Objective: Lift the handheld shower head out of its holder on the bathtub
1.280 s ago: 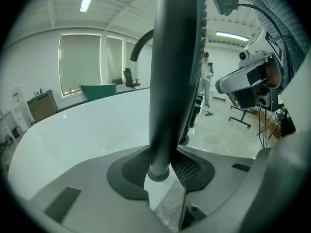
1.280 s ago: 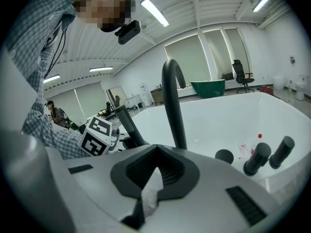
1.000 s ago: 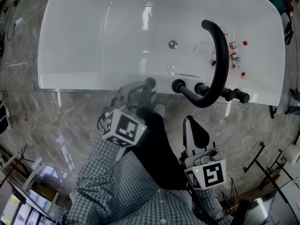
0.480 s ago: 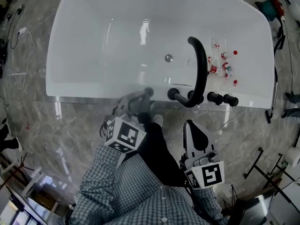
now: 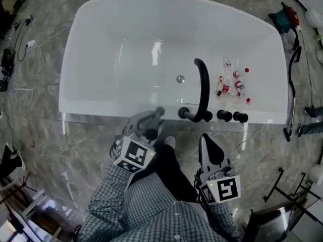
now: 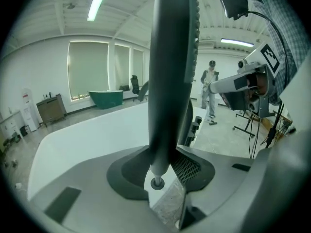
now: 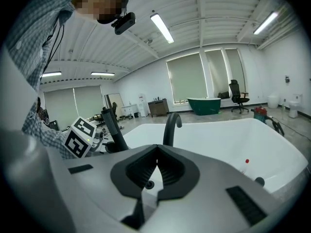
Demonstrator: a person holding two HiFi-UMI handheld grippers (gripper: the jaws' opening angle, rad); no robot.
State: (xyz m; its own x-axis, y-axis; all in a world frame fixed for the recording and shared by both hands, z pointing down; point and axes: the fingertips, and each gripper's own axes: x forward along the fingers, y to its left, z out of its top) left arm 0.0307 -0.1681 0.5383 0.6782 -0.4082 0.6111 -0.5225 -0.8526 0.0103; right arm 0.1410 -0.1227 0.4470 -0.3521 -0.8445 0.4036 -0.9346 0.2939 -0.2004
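The handheld shower head [image 6: 171, 76] is a long dark grey wand that stands upright between the jaws of my left gripper [image 6: 163, 178], which is shut on its lower end. In the head view the left gripper [image 5: 151, 121] holds the shower head [image 5: 159, 112] just at the near rim of the white bathtub [image 5: 101, 107], left of the black knobs [image 5: 222, 116]. My right gripper [image 5: 208, 144] hangs lower right, off the tub. In its own view the right gripper [image 7: 154, 152] is shut with nothing between its jaws.
A black arched faucet spout [image 5: 202, 84] rises from the near rim. Several small red-capped bottles [image 5: 233, 82] lie in the tub by the drain [image 5: 180, 78]. Cables and tools [image 5: 290, 19] lie on the marble floor. A person [image 6: 210, 89] stands far off.
The head view has pulled back and up, so the whole tub now shows. My left gripper keeps its hold on the shower head near the rim. The right gripper stays low and shut.
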